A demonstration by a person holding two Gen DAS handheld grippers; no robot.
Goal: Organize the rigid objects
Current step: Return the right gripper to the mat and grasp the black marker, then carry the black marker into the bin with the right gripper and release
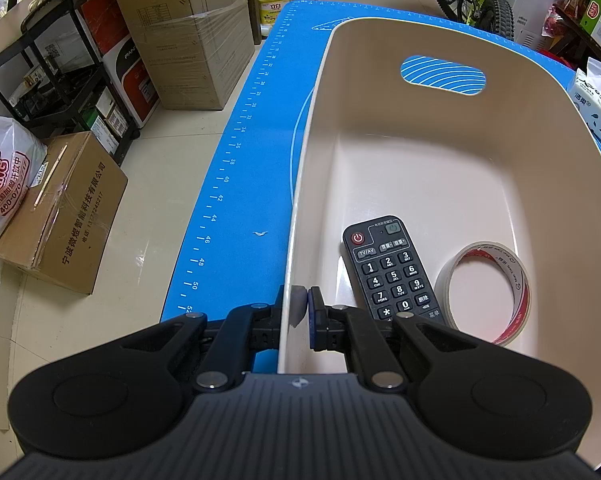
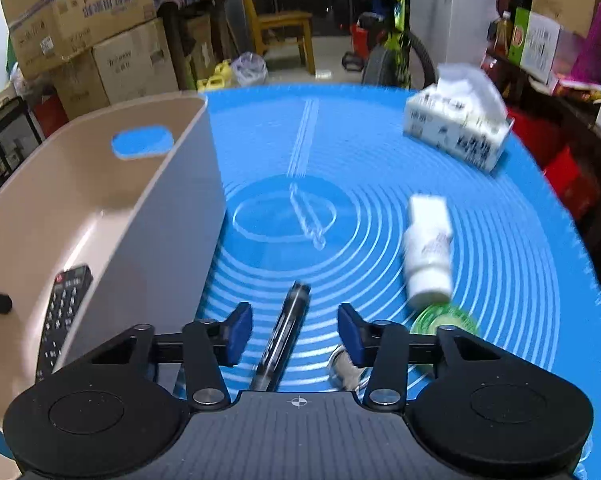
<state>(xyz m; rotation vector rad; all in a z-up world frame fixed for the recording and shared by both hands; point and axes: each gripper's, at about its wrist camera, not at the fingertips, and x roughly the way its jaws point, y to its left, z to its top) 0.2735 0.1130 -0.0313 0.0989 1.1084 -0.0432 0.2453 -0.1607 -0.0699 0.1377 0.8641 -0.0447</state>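
Your left hand-held gripper (image 1: 302,300) is clamped on the near wall of the beige basket (image 1: 380,40), inside which a black remote (image 1: 392,268) lies beside a roll of tape (image 1: 486,292). Your right hand-held gripper (image 2: 295,326) has its fingers apart, straddling a dark pen (image 2: 286,332) on the blue mat (image 2: 520,280) of the bench without touching it. Beyond lie a white bottle (image 2: 427,248), a green-patterned round thing (image 2: 446,318), partly hidden, and a tissue pack (image 2: 458,124) farther off.

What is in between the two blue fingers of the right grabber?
A dark pen lies on the blue mat between the right gripper pads, untouched. The right wrist view shows it.
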